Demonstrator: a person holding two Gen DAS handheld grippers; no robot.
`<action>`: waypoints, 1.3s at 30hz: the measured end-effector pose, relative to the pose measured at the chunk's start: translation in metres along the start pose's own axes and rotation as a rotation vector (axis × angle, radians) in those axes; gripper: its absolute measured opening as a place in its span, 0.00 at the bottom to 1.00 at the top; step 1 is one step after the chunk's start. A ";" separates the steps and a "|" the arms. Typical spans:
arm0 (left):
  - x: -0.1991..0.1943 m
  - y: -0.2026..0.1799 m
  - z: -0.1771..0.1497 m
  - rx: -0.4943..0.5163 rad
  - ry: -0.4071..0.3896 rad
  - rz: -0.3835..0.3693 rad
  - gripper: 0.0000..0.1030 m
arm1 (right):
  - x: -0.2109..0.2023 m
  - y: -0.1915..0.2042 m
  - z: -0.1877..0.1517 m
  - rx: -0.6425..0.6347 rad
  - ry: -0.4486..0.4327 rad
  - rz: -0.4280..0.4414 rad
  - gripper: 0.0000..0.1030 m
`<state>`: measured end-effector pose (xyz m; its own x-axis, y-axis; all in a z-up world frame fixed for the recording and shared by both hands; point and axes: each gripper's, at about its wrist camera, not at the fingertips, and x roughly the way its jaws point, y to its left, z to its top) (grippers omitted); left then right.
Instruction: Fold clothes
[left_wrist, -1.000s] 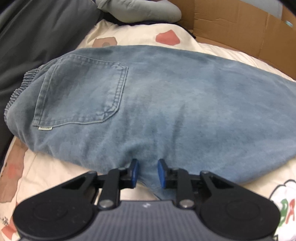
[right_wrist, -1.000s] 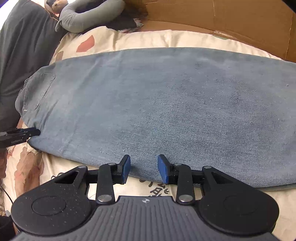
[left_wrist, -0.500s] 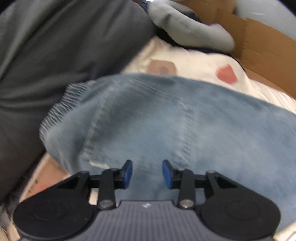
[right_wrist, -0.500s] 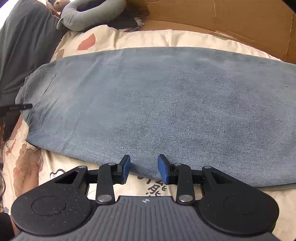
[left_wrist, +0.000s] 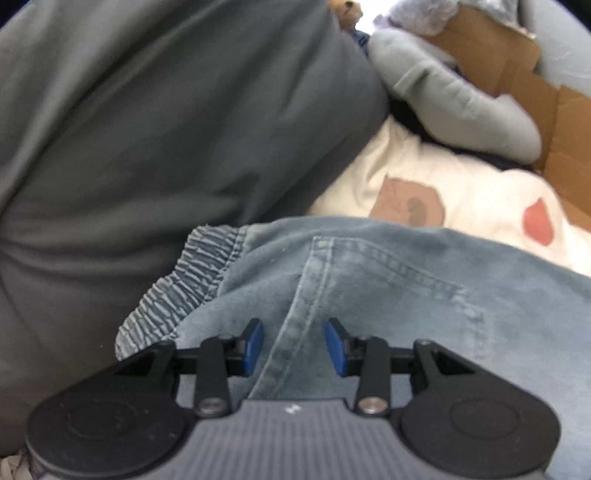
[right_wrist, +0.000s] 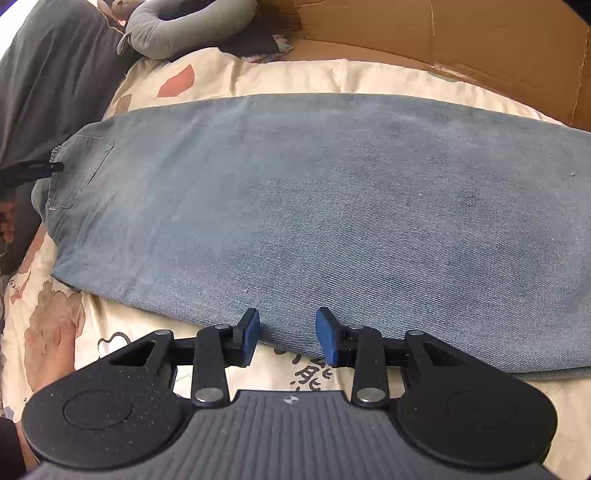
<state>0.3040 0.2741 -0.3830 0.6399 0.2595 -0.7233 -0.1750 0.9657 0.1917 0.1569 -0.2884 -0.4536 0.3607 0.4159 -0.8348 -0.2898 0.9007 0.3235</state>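
Note:
Light blue jeans (right_wrist: 332, 206) lie flat and folded lengthwise on a cream patterned bedsheet (right_wrist: 92, 325), waistband to the left. In the left wrist view the elastic waistband (left_wrist: 184, 288) and a back pocket (left_wrist: 388, 295) fill the foreground. My left gripper (left_wrist: 294, 345) is open just over the pocket's seam near the waistband, holding nothing; its tip also shows in the right wrist view as a dark left gripper finger (right_wrist: 37, 170) at the waistband. My right gripper (right_wrist: 287, 336) is open at the near long edge of the jeans, nothing between its pads.
A dark grey quilt (left_wrist: 166, 129) rises at the left beside the waistband. A grey neck pillow (right_wrist: 184, 26) lies at the back. Brown cardboard (right_wrist: 461, 40) stands along the far side of the bed.
My left gripper has travelled left along the jeans from the near edge up to the waistband and pocket, opening a little wider. The right gripper has stayed put and open.

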 end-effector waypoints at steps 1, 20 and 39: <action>0.007 0.001 0.001 0.000 0.014 0.007 0.40 | 0.000 0.000 0.000 -0.001 0.000 0.000 0.40; 0.041 0.016 0.021 -0.151 0.021 -0.002 0.54 | -0.001 0.002 -0.002 -0.027 0.000 0.007 0.45; 0.059 0.017 0.062 -0.144 0.023 -0.009 0.18 | -0.019 -0.044 0.004 0.082 -0.036 -0.091 0.44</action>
<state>0.3852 0.3061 -0.3810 0.6247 0.2493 -0.7400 -0.2761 0.9570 0.0894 0.1661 -0.3359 -0.4504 0.4145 0.3351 -0.8461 -0.1816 0.9415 0.2839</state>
